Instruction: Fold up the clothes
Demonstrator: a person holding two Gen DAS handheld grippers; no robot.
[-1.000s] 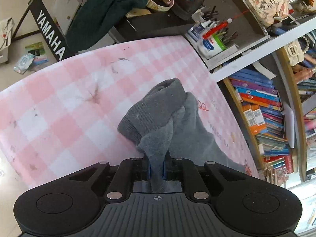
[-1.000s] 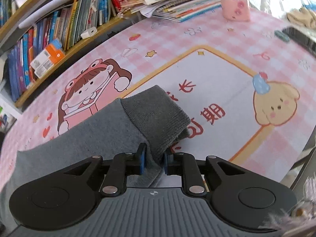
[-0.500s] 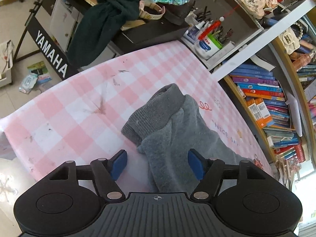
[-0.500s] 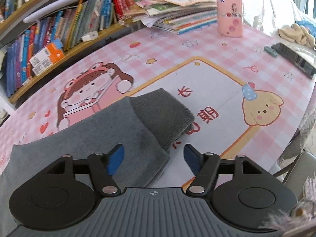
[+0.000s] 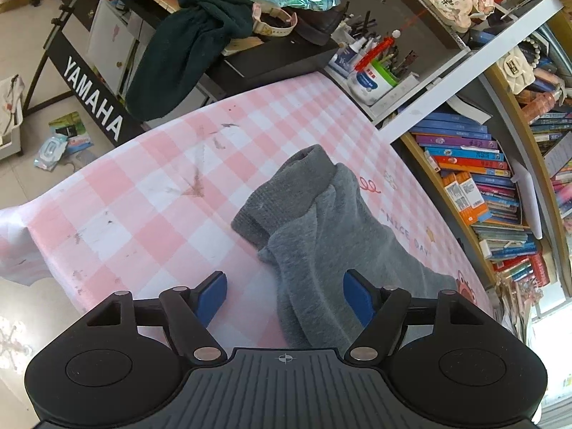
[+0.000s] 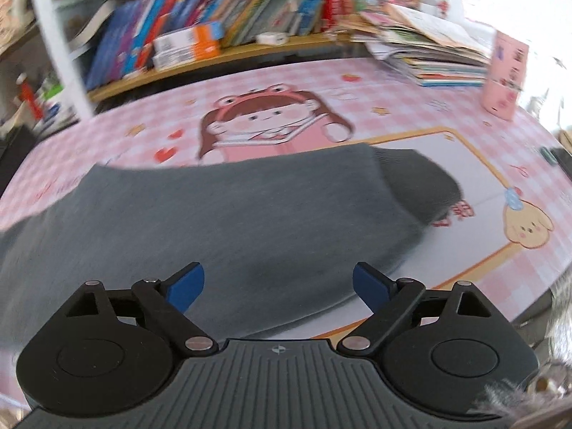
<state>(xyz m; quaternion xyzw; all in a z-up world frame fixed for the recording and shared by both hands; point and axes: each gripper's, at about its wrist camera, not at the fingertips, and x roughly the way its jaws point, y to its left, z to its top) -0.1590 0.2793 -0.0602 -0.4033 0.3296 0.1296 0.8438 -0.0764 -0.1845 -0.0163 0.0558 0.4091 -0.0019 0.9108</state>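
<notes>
A grey fleece garment [image 5: 321, 236] lies on the pink checked table cover [image 5: 150, 200], its ribbed cuff [image 5: 286, 193] bunched at the far end. My left gripper [image 5: 286, 298] is open above the near end of that sleeve, blue pads apart, holding nothing. In the right wrist view the same grey garment [image 6: 200, 214] spreads wide across the cartoon-printed cover, with a ribbed cuff [image 6: 422, 182] at the right. My right gripper [image 6: 277, 286] hangs open over the garment's near edge, nothing between its fingers.
A black Yamaha keyboard stand [image 5: 93, 100] with a dark green cloth [image 5: 186, 46] stands beyond the table's far edge. Bookshelves [image 5: 475, 178] line the right side. A pen holder [image 5: 371, 78] sits at the corner. A pink cup [image 6: 504, 78] and stacked books [image 6: 429, 53] stand far right.
Both grippers let go of the grey garment and opened wide, then drew back. The right gripper swung left, so more of the garment's body now shows.
</notes>
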